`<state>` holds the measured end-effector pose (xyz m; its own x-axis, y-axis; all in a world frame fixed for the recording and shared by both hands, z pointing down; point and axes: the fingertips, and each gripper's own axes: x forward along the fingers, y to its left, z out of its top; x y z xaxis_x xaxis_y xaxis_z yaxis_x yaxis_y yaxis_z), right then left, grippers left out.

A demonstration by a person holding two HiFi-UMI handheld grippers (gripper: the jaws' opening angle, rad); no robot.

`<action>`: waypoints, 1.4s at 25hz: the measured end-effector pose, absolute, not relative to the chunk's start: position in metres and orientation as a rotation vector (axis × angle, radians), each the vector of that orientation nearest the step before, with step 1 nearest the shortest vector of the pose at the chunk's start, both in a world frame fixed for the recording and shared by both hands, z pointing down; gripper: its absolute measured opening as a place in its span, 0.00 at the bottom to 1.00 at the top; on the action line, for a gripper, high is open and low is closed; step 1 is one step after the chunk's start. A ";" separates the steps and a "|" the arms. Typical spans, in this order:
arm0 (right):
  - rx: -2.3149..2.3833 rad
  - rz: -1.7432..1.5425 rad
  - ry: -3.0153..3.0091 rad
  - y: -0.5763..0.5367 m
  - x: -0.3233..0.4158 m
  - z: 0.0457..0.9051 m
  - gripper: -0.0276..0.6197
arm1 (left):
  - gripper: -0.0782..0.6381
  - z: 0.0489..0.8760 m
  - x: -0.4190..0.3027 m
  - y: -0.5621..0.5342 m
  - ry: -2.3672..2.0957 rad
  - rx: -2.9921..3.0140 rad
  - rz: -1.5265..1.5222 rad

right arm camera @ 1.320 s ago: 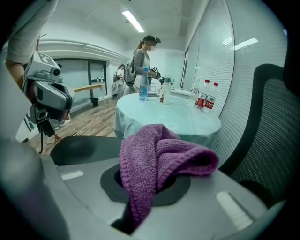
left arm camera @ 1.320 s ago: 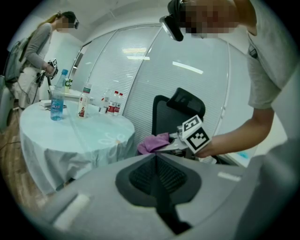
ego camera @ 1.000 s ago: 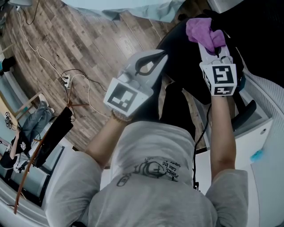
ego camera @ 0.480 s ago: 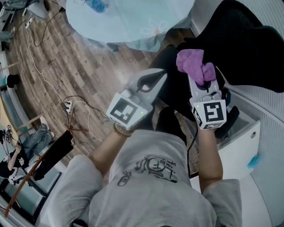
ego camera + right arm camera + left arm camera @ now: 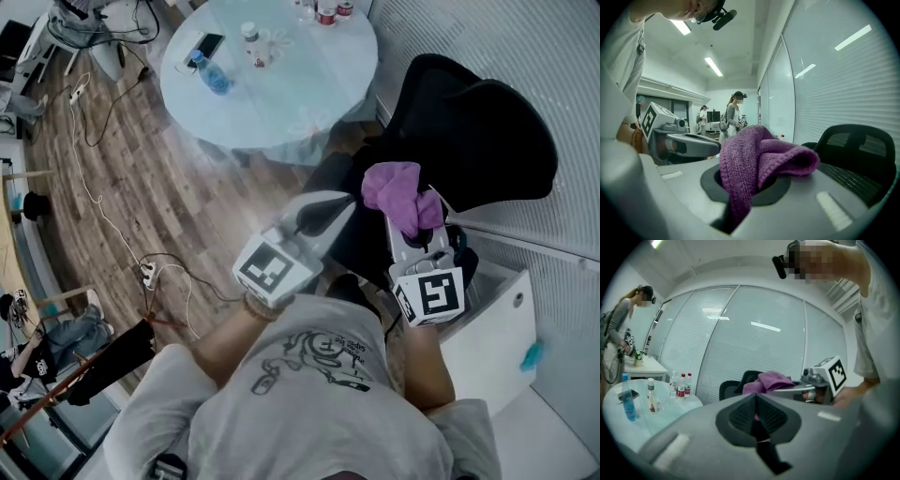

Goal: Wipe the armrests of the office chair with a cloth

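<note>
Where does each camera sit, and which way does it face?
Head view: on the person's head, facing steeply down at the left gripper, the right gripper holding the purple cloth, the office chair; shirt and forearms show.
Left gripper view: on the left gripper, facing along its shut fingers toward the chair; shirt shows at right.
Right gripper view: on the right gripper, facing along fingers shut on the cloth; shirt at left.
Shared: both gripper views show cloth, chair and the other gripper.

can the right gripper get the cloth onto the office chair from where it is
Probably yes. The right gripper, shut on the purple cloth, hangs over the black office chair with nothing showing between them; the left gripper sits aside. I can't make out an armrest clearly.
</note>
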<state>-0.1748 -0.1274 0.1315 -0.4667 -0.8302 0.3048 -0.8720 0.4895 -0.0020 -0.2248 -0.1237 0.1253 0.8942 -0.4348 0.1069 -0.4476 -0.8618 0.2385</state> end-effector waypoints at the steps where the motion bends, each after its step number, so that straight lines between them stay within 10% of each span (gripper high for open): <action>1: 1.454 0.224 -2.479 -0.122 -0.173 0.123 0.09 | 0.11 0.118 -0.222 -0.120 -0.654 2.810 0.071; 35: 1.558 0.067 -2.557 -0.030 -0.153 -0.001 0.09 | 0.11 -0.006 -0.191 -0.044 -0.593 2.935 -0.068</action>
<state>-0.1532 -0.0301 -0.0013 -0.4510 -0.8802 0.1481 -0.8867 0.4607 0.0379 -0.1907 -0.0442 -0.0058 0.9209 -0.3894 -0.0151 -0.3828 -0.9112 0.1521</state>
